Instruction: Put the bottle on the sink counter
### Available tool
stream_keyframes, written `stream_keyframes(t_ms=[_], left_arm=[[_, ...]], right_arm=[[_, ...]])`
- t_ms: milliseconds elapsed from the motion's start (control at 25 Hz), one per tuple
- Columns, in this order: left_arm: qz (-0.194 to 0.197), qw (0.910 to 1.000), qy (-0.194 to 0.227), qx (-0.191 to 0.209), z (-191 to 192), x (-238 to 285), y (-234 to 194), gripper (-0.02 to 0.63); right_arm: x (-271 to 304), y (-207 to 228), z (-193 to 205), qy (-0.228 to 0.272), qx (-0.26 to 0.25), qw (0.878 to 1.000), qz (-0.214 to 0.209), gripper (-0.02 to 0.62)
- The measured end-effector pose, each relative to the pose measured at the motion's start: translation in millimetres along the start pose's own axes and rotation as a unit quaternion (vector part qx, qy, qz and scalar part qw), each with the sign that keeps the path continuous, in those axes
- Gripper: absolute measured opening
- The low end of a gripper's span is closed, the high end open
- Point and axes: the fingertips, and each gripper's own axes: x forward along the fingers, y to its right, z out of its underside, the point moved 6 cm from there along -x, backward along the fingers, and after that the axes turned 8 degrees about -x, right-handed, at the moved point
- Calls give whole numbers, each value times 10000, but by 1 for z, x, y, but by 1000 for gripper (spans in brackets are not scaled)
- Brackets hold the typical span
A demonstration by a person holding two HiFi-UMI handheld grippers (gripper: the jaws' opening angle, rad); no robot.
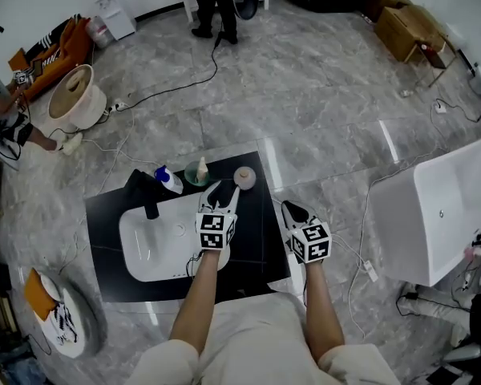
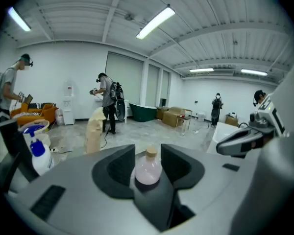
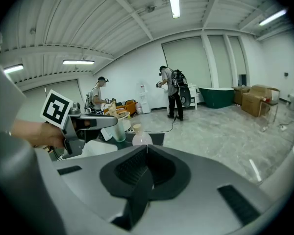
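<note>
A small round pink bottle (image 1: 244,177) with a cork top stands upright on the black sink counter (image 1: 260,243), near its far edge. My left gripper (image 1: 224,189) hovers just in front of it, jaws open. In the left gripper view the bottle (image 2: 148,170) shows in the gap between the spread jaws of the left gripper (image 2: 148,152), and the pads do not press on it. My right gripper (image 1: 290,208) hangs over the counter's right edge with its jaws shut and empty. In the right gripper view the bottle (image 3: 141,138) stands beyond the closed right gripper (image 3: 146,147).
A white sink basin (image 1: 156,247) with a black faucet (image 1: 147,196) fills the counter's left half. A blue-capped spray bottle (image 1: 167,179) and a green cup (image 1: 196,173) stand left of the pink bottle. A white bathtub (image 1: 441,207) is at right; cables cross the floor.
</note>
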Motion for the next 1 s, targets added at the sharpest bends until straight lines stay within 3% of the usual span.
stream_keyframes(t_ms=[80, 440, 800, 1000], left_arm=[[-59, 9998, 85, -170, -1, -9, -3, 167], [-23, 9993, 260, -271, -5, -42, -3, 167], [-60, 9983, 328, -488, 12, -79, -7, 167], [-37, 9992, 169, -363, 23, -88, -7, 167]], right_arm=[[2, -2, -4, 40, -15, 10000, -18, 6], [9, -21, -14, 169, -68, 9998, -126, 6], [6, -38, -10, 211, 27, 9997, -117, 6], [5, -42, -3, 156, -52, 9998, -119, 6]])
